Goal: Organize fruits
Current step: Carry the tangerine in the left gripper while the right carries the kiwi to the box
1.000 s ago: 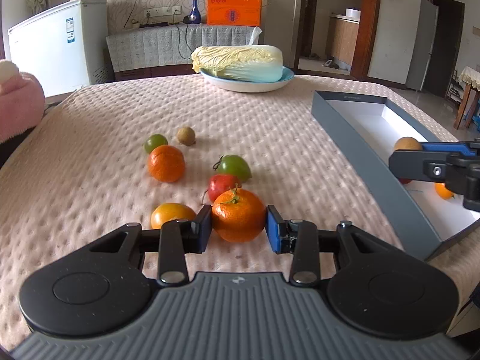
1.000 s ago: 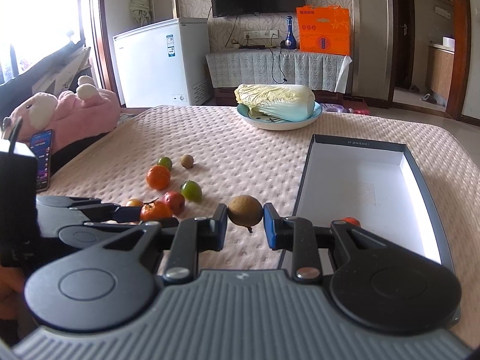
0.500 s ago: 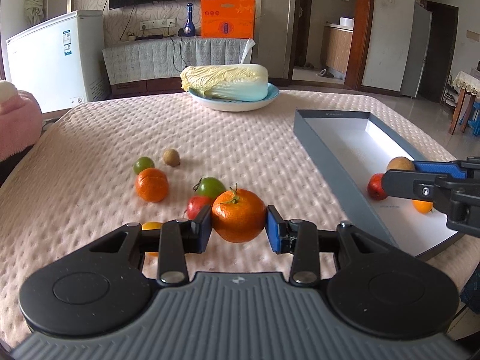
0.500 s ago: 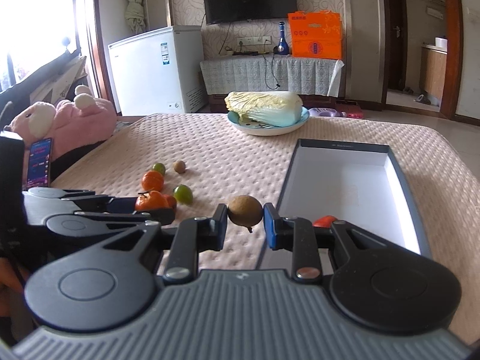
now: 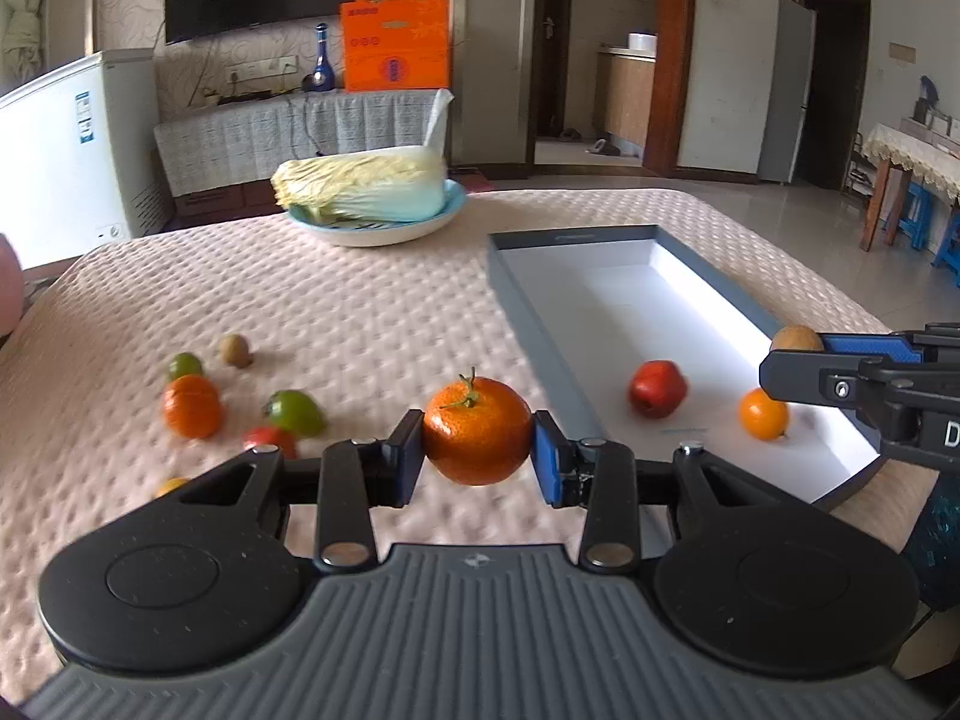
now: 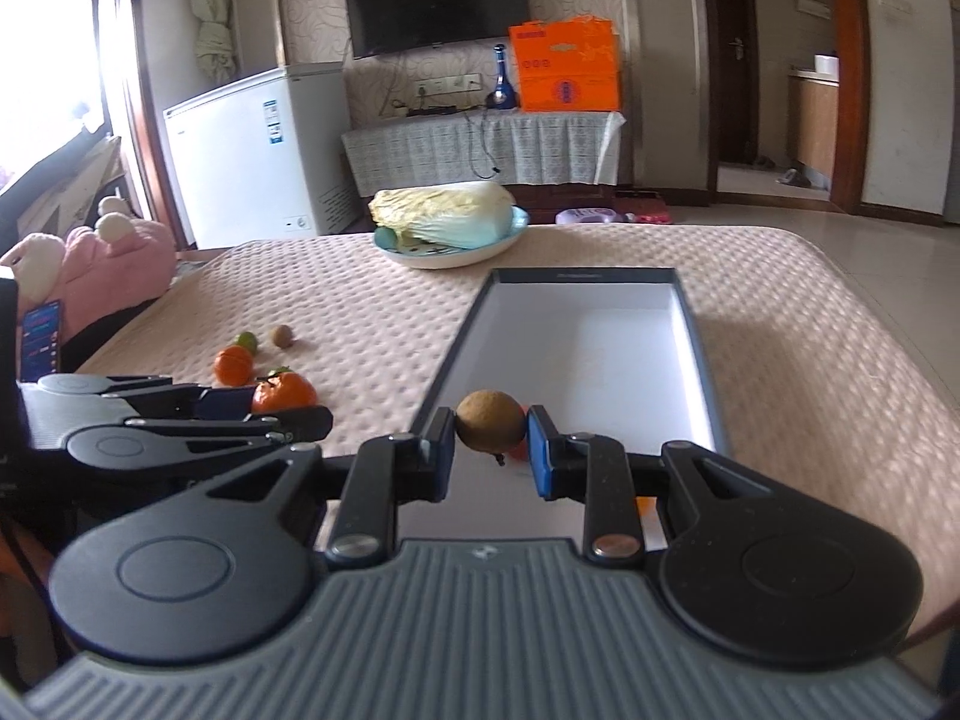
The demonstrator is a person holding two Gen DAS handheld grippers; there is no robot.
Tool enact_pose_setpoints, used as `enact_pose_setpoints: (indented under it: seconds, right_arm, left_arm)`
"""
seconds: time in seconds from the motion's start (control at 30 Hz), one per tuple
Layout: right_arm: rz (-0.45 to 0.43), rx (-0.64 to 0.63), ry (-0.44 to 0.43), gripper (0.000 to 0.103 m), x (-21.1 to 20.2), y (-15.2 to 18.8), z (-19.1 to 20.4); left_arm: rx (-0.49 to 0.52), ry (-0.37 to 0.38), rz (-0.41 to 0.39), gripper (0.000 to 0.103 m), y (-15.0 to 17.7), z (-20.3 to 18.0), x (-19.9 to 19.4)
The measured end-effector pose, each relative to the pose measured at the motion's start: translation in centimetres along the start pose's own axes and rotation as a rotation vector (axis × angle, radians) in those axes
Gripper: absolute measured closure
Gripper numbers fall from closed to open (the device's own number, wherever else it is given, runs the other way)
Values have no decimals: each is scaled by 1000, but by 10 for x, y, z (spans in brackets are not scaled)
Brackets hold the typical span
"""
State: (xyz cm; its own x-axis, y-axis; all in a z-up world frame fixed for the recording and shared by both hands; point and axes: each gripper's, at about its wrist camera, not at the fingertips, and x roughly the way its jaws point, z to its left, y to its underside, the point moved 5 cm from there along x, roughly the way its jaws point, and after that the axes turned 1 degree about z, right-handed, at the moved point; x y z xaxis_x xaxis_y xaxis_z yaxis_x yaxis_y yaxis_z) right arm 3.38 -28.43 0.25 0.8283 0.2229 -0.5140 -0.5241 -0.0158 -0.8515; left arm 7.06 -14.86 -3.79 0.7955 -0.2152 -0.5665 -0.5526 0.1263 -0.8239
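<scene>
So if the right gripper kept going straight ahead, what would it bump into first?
Probably the white floor of the box. The right gripper, shut on a brown fruit, points down into it, nothing between; depth is hard to judge.

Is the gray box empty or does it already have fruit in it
Not empty. The gray box already holds a red fruit and a small orange fruit on its white floor; the far end is bare.

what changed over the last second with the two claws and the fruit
Both claws carried their fruit toward the grey box. The left claw, gripping the stemmed orange, rose off the table near the box's left wall. The right claw, gripping the brown fruit, moved over the box. Neither let go. The loose fruits, cabbage plate and box stayed put.
</scene>
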Motion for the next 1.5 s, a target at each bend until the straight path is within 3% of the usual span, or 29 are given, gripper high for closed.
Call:
enact_pose_setpoints:
  seconds: [0.37, 1.5]
  right_arm:
    - [15, 18, 29, 74, -4, 6, -21]
    - [74, -6, 49, 74, 1, 15, -30]
  left_arm:
    - [3, 34, 2, 60, -8, -25, 15]
    - [27, 137, -30, 59, -41, -79, 63]
